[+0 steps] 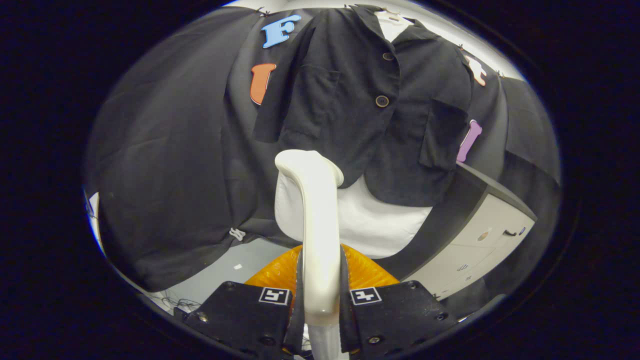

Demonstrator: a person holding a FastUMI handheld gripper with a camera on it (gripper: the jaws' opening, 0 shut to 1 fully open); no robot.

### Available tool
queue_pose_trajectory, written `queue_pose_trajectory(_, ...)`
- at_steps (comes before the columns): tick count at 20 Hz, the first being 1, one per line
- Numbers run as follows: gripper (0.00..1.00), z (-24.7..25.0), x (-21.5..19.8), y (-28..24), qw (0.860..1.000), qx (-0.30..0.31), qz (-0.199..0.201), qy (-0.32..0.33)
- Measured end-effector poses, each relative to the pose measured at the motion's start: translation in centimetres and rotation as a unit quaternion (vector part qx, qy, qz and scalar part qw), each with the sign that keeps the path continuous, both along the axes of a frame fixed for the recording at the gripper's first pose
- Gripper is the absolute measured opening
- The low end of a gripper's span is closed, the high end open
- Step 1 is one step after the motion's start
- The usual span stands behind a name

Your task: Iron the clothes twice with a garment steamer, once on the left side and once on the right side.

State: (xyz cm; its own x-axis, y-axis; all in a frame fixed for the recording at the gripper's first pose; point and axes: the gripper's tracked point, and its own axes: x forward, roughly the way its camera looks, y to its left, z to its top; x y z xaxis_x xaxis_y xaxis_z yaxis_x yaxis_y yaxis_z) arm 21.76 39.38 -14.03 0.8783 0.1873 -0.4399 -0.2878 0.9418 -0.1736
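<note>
Tool (320, 300) pinches the steamer (315, 220) by its smooth, rigid handle, likely top-heavy; the shirt (365, 100) hangs soft beyond.

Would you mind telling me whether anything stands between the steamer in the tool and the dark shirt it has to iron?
Nothing visible does. The tool is shut on the steamer, whose head points toward the dark shirt hanging on the booth wall ahead. A grey cabinet stands off to one side, below the shirt.
</note>
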Motion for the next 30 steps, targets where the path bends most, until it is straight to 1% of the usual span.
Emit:
queue_pose_trajectory(5, 0.31, -2.2, -0.8, -1.3, 0.999, 0.008, -0.001, 0.042)
queue_pose_trajectory(7, 0.31, -2.7, -1.5, -2.6, 0.998, 0.023, -0.005, 0.057)
queue_pose_trajectory(9, 0.31, -1.7, -2.0, -4.8, 0.998, 0.034, -0.010, 0.044)
queue_pose_trajectory(12, 0.31, 1.2, -4.7, -7.6, 0.999, 0.046, -0.002, 0.025)
queue_pose_trajectory(14, 0.31, 2.9, -6.6, -10.8, 0.999, 0.054, 0.000, 0.009)
queue_pose_trajectory(17, 0.31, 5.0, -9.3, -17.4, 0.998, 0.066, -0.003, -0.010)
queue_pose_trajectory(20, 0.31, 7.5, -11.9, -24.4, 0.996, 0.076, -0.021, -0.032)
queue_pose_trajectory(24, 0.31, 9.4, -15.2, -32.0, 0.993, 0.100, -0.042, -0.041)
queue_pose_trajectory(27, 0.31, 9.9, -17.9, -36.1, 0.992, 0.108, -0.046, -0.042)
queue_pose_trajectory(30, 0.31, 10.2, -20.5, -39.0, 0.991, 0.121, -0.042, -0.040)
